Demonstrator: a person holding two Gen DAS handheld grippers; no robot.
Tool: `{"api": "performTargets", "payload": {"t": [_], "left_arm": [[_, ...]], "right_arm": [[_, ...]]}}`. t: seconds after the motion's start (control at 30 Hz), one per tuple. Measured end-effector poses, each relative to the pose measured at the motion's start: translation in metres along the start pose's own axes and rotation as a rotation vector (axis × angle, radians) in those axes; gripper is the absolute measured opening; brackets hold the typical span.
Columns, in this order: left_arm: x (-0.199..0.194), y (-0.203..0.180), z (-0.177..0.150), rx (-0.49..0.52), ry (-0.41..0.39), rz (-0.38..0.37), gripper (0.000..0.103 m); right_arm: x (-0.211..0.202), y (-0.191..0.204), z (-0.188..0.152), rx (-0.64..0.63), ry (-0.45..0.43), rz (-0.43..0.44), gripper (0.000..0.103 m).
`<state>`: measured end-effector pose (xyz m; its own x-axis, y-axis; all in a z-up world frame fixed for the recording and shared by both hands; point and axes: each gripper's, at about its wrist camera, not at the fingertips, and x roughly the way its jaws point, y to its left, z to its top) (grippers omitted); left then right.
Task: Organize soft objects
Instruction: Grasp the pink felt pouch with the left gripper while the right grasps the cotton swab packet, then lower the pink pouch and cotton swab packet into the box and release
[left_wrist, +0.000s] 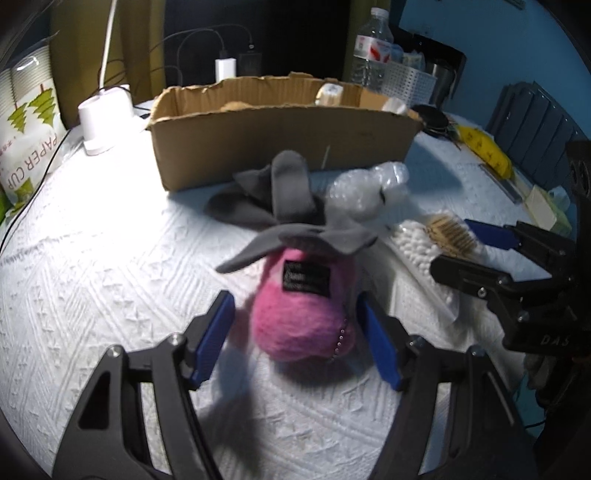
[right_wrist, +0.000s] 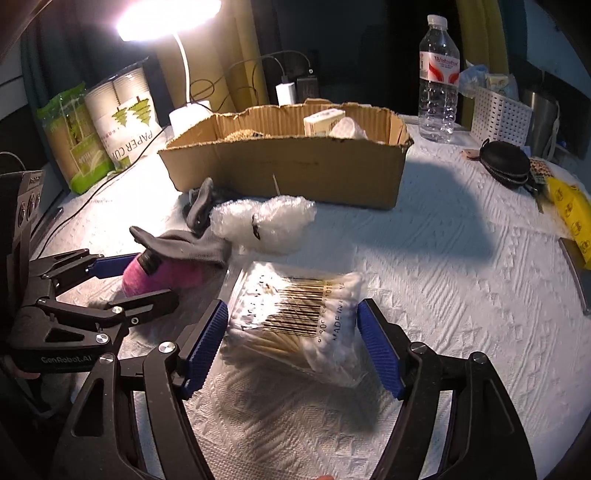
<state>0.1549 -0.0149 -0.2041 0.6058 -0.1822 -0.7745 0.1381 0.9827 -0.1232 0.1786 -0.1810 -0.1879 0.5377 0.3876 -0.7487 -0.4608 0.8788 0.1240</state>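
Left claw (left_wrist: 297, 341) stood open around the pink plush (left_wrist: 304, 314) on the surface (left_wrist: 110, 258), right claw (right_wrist: 293, 347) open around the swab bag (right_wrist: 295, 317) printed "MADE IN", "PAPER CUP" pack (right_wrist: 123, 122) behind, "GenRobot.AI" on the left claw.

pink toy (left_wrist: 301, 321) – fuzzy felt | swab bag (right_wrist: 299, 317) – glossy plastic | box (right_wrist: 288, 162) – matt cardboard
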Motion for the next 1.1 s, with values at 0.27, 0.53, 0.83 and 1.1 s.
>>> {"api": "performTargets", "payload": {"t": [0.27, 0.53, 0.83, 1.1], "left_arm": [[-0.006, -0.009, 0.002, 0.057, -0.011, -0.02, 0.043], [-0.047, -0.007, 0.016, 0.059, -0.104, -0.051, 0.043], [-0.077, 0.007, 0.055, 0.056, -0.214, -0.034, 0.043], [-0.08, 0.021, 0.087, 0.049, -0.256, -0.02, 0.043]], "right_arm": [[0.011, -0.001, 0.002, 0.018, 0.054, 0.015, 0.074], [-0.017, 0.01, 0.017, -0.029, -0.016, -0.006, 0.073], [-0.037, 0.008, 0.053, -0.047, -0.086, -0.021, 0.073], [-0.034, 0.005, 0.086, -0.071, -0.117, -0.026, 0.074]]}}
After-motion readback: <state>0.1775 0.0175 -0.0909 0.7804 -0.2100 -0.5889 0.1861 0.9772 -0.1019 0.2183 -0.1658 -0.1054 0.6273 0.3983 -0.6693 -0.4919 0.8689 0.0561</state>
